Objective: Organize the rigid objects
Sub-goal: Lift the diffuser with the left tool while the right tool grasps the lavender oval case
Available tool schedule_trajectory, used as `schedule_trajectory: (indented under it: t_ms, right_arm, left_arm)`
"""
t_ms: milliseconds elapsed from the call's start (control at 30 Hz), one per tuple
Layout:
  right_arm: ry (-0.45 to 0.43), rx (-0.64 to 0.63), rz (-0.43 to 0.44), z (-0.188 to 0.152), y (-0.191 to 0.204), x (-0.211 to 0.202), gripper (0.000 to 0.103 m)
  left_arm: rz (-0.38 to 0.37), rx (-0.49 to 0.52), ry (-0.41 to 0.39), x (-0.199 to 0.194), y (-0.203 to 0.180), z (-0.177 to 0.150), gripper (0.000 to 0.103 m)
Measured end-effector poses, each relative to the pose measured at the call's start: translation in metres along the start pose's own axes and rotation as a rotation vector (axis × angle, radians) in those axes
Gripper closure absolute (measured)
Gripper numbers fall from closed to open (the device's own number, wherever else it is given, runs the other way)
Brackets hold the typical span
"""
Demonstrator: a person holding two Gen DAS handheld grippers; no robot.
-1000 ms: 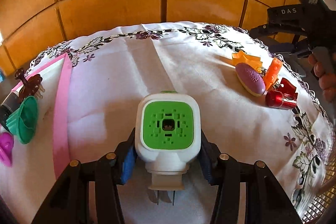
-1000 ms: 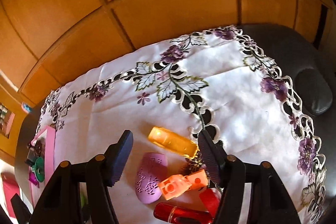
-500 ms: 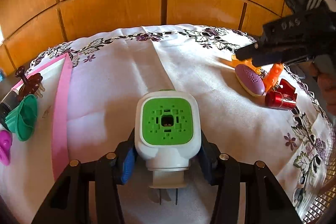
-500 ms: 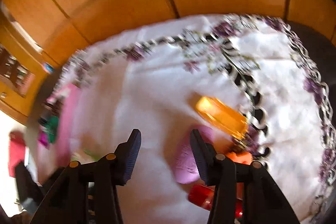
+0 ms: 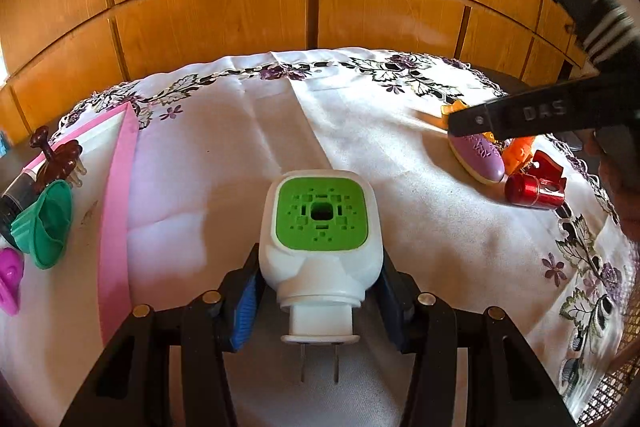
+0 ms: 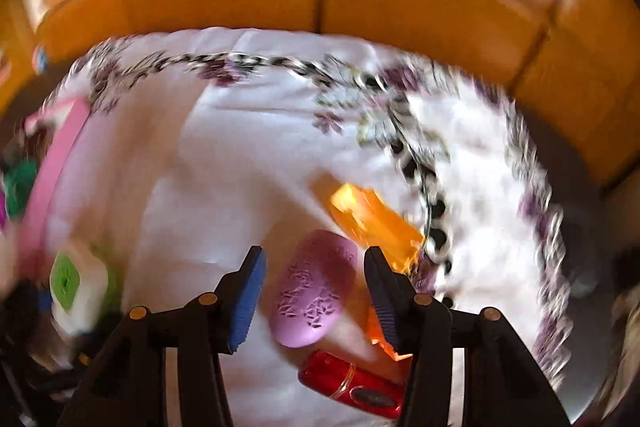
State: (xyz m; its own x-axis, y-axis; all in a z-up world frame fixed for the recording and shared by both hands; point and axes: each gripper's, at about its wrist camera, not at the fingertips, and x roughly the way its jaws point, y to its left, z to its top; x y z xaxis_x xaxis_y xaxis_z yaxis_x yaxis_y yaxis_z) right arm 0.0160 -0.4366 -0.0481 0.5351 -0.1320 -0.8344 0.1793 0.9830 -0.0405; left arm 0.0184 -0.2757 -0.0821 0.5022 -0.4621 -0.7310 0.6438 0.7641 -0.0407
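Note:
My left gripper (image 5: 319, 301) is shut on a white plug-in device with a green vented face (image 5: 320, 227). It holds the device just above the white tablecloth, prongs toward the camera. My right gripper (image 6: 314, 291) hangs over a cluster of objects at the table's right. Its jaws are opening. A purple oval piece (image 6: 320, 267) lies between the fingers, and the pads are clear of it. Around that piece lie an orange translucent block (image 6: 372, 215), a small orange toy (image 6: 380, 335) and a red cylinder (image 6: 352, 383). The right wrist view is blurred.
A pink-rimmed tray (image 5: 116, 187) at the left holds a green funnel-shaped cup (image 5: 44, 227), a brown hair clip (image 5: 56, 159) and a magenta piece (image 5: 8, 283). The embroidered cloth edge (image 5: 400, 75) runs along a wooden panelled wall. A person's hand (image 5: 624, 195) is at the right.
My right gripper has swung left over the cluster and rolled, so the purple piece now lies between its fingers. Its jaws stand narrower than a second ago. The left gripper has not moved.

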Motion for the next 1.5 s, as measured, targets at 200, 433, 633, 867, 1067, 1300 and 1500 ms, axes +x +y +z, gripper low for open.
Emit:
schedule_trajectory:
  t_ms: [200, 433, 633, 867, 1067, 1300, 1500]
  right_arm:
    - [0.074, 0.032, 0.003, -0.004, -0.005, 0.013, 0.051]
    - [0.195, 0.114, -0.063, -0.01, -0.023, 0.035, 0.049]
    - [0.203, 0.176, -0.009, -0.009, -0.035, 0.039, 0.049]
    - [0.183, 0.179, -0.013, -0.008, -0.037, 0.04, 0.059]
    - [0.168, 0.124, 0.002, -0.005, -0.023, 0.044, 0.058]
    - [0.141, 0.128, 0.029, -0.009, -0.027, 0.044, 0.056]
    - [0.126, 0.067, -0.011, -0.008, -0.015, 0.041, 0.058]
  left_arm:
    - [-0.005, -0.005, -0.002, 0.0, 0.001, -0.001, 0.051]
    - [-0.005, -0.008, -0.004, 0.0, 0.0, -0.001, 0.051]
    - [-0.008, -0.011, -0.005, -0.001, 0.001, -0.002, 0.051]
    - [-0.007, -0.011, -0.006, -0.001, 0.001, -0.001, 0.051]
    - [-0.003, -0.012, -0.003, -0.001, 0.001, 0.0, 0.052]
    - [0.009, -0.031, 0.023, -0.004, 0.001, 0.004, 0.053]
    - [0.0, -0.053, 0.009, -0.018, 0.002, 0.008, 0.053]
